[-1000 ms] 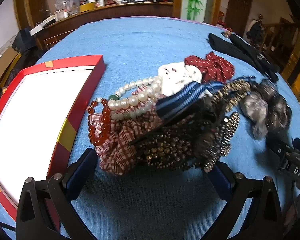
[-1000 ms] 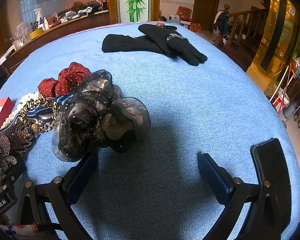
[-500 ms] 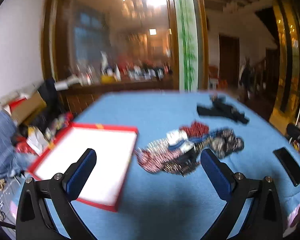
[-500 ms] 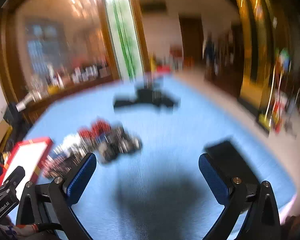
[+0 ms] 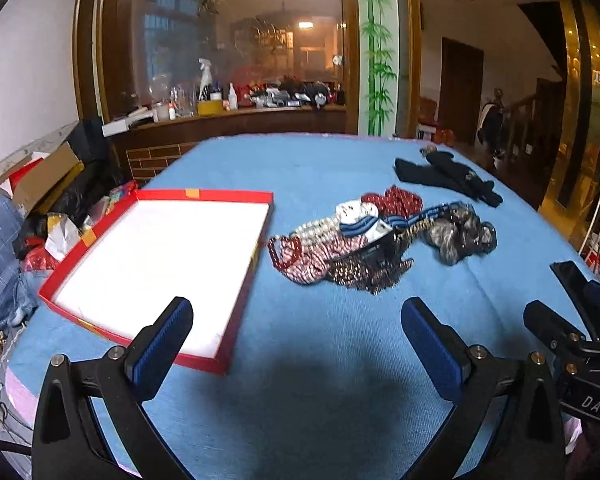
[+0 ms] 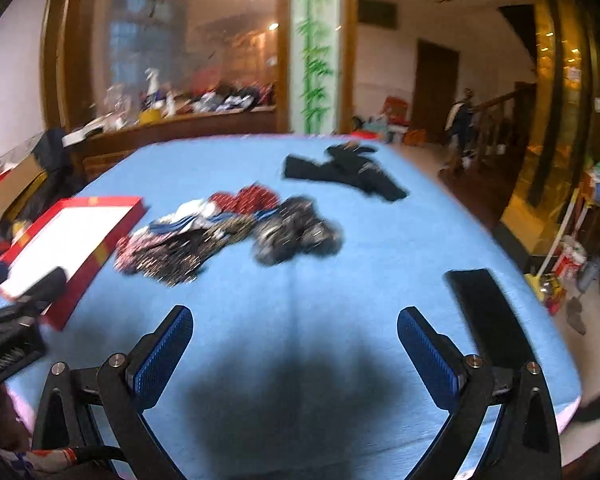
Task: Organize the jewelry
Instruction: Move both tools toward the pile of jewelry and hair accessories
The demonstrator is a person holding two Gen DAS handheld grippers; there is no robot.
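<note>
A pile of jewelry and hair accessories (image 5: 364, 244) lies mid-table: a pearl bracelet (image 5: 318, 230), a red bead bracelet (image 5: 280, 250), a checked scrunchie, beaded clips and a dark mesh scrunchie (image 5: 458, 232). The pile also shows, blurred, in the right wrist view (image 6: 228, 232). A red box with a white inside (image 5: 164, 264) lies left of the pile and holds nothing; it also shows in the right wrist view (image 6: 72, 236). My left gripper (image 5: 296, 344) is open and empty, raised above the near table. My right gripper (image 6: 294, 354) is open and empty too.
The table has a blue cloth (image 5: 320, 380). Black gloves (image 5: 444, 176) lie at the far right. A black phone (image 6: 488, 312) lies near the right edge. A counter with bottles (image 5: 228, 112) stands behind the table. Boxes and bags (image 5: 40, 200) sit beside the table's left.
Both grippers have pulled up and back from close over the pile to a high view of the whole table. Both stay open and empty. The pile has not moved.
</note>
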